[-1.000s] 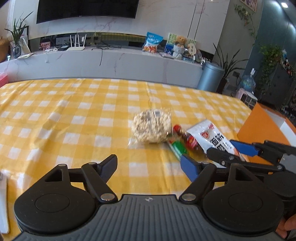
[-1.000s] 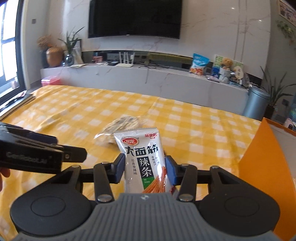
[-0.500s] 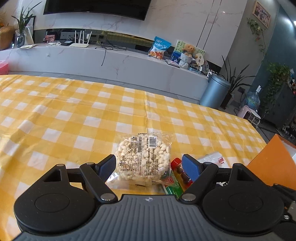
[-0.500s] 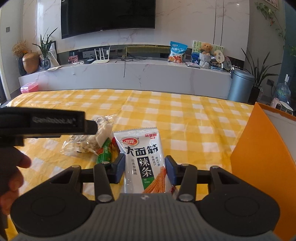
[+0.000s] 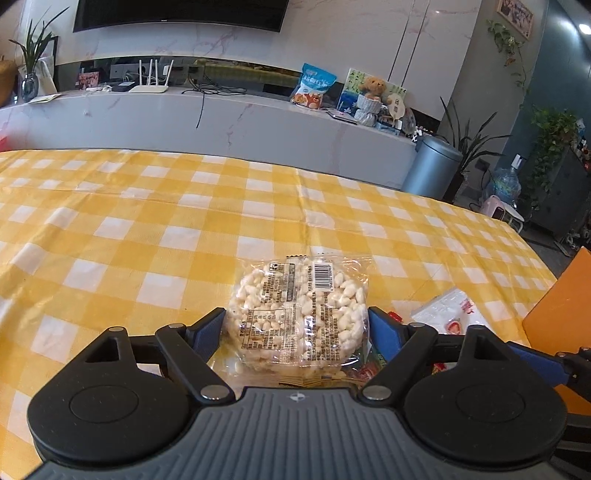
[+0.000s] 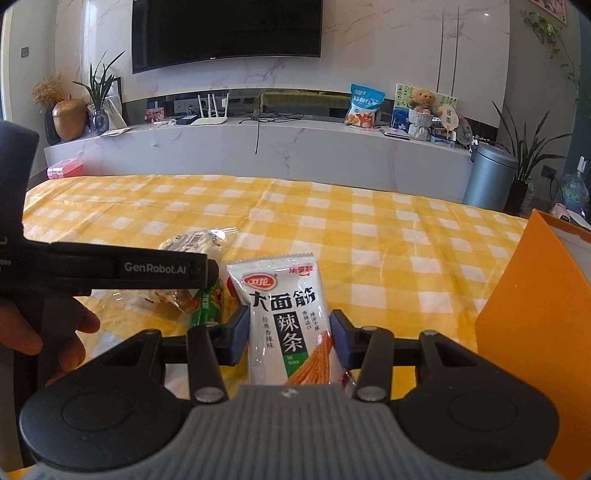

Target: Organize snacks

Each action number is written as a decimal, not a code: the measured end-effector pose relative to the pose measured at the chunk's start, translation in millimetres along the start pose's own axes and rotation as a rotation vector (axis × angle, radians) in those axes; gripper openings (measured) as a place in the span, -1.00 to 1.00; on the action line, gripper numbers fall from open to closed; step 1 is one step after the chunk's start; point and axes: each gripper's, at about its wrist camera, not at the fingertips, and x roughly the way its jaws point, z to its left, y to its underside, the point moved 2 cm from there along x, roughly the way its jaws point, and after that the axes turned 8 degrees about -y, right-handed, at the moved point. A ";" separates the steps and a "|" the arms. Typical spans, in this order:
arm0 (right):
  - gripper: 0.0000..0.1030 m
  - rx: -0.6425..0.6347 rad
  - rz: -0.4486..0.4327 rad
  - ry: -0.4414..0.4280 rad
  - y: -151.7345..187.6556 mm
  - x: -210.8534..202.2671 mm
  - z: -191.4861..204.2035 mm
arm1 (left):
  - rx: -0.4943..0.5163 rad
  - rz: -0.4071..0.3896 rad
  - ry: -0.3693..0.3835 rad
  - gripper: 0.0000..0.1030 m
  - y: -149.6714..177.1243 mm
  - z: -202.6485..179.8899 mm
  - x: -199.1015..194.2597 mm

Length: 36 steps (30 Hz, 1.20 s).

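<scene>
Tilting down, right gripper (image 6: 289, 334) clamps spicy strip pack (image 6: 286, 317); left gripper (image 5: 296, 328) straddles rice cake (image 5: 299, 314), unclenched

A home living room: wall-mounted television (image 6: 225, 33), marble media console (image 6: 258, 147), houseplants (image 6: 524, 147), checked tablecloth (image 5: 184, 221).

left gripper (image 5: 295, 328) jaws wide, right gripper (image 6: 288, 334) seemingly clamped — side by side

Each wrist camera sits just behind its jaws, angled down at the checked tablecloth (image 5: 155, 221). Both views share the marble counter (image 6: 295, 147) beyond.
</scene>
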 end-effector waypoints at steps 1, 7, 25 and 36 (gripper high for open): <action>-0.11 0.000 0.000 -0.003 0.2 0.1 0.5 | 0.003 0.000 0.001 0.81 0.2 -0.8 -1.0; -0.11 -0.014 -0.003 0.008 -1.0 -0.3 1.9 | 0.043 -0.016 -0.013 0.80 1.0 -8.0 -12.2; -0.12 0.015 -0.056 0.046 1.4 -79.7 -0.8 | 0.049 -0.057 -0.025 0.80 10.6 -28.0 -115.8; -0.12 0.013 -0.135 0.060 12.8 -167.4 -0.1 | 0.099 -0.078 -0.023 0.80 27.2 -46.3 -172.3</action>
